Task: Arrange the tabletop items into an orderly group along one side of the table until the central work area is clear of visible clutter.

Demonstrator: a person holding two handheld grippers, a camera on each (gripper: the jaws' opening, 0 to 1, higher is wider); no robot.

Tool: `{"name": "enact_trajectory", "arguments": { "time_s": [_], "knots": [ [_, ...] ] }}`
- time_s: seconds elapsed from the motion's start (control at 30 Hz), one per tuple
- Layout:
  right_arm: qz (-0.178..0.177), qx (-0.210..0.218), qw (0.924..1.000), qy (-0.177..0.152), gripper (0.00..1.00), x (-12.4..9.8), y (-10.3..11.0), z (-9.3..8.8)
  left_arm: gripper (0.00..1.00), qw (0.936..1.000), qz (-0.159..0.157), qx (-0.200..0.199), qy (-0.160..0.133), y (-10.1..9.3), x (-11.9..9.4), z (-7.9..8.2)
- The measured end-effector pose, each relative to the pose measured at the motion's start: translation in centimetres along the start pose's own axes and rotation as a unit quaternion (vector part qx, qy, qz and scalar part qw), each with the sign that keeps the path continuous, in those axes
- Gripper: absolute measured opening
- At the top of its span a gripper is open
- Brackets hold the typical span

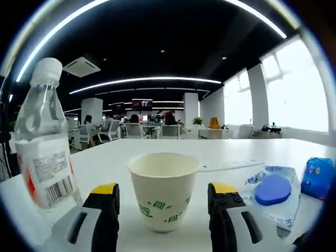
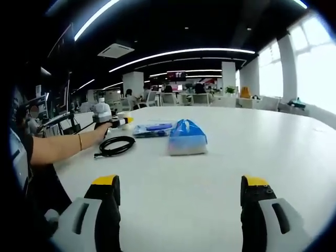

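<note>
Left gripper (image 1: pixel 164 202), fingers wide, brackets the paper cup (image 1: pixel 164 190) at twelve o'clock: light, crushable; grip mid-wall gently.

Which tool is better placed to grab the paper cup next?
Left. The left tool is open with the paper cup standing between its jaws. The right tool is open over bare table, far from the cup.

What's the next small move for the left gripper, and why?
Probably close the left gripper on the paper cup. The cup stands upright between its open fingers, with a gap on each side, and the water bottle stands close beside the left one. The right gripper is open over bare table.
</note>
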State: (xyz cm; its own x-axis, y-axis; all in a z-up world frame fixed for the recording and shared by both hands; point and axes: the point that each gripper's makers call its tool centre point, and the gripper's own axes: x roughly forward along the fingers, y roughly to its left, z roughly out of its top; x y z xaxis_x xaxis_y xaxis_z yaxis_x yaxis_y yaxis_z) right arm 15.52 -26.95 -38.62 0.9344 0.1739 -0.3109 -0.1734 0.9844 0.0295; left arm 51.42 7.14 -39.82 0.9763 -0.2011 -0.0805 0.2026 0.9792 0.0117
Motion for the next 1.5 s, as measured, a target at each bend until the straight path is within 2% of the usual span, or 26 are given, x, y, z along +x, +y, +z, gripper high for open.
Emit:
{"name": "enact_trajectory", "arguments": {
  "time_s": [0.17, 0.43, 0.77, 1.0, 1.5],
  "knots": [
    [-0.006, -0.004, 0.9999, 0.011, 0.91, 0.1, -0.3, -0.3, 0.65, 0.9999, 0.002, 0.015, -0.008, 0.0, 0.3, 0.6],
    [-0.006, 0.008, 1.0, -0.002, 0.89, 0.3, -0.6, 0.2, 0.46, 0.9992, 0.012, 0.037, -0.01, 0.3, 0.7, 1.2],
    [-0.006, 0.009, 0.9999, 0.003, 0.85, 0.4, -0.8, 0.0, 0.45, 0.9994, 0.011, 0.023, -0.023, 0.0, 0.8, 1.4],
    [-0.006, 0.013, 0.9999, 0.005, 0.84, 0.3, -0.9, -0.2, 0.45, 0.9986, 0.002, 0.045, -0.028, -0.8, 0.4, 2.3],
    [0.006, 0.016, 0.9999, 0.0, 0.82, -0.2, -0.1, -0.2, 0.45, 0.9982, -0.001, 0.055, -0.023, -1.2, -2.0, 2.4]
  ]
}}
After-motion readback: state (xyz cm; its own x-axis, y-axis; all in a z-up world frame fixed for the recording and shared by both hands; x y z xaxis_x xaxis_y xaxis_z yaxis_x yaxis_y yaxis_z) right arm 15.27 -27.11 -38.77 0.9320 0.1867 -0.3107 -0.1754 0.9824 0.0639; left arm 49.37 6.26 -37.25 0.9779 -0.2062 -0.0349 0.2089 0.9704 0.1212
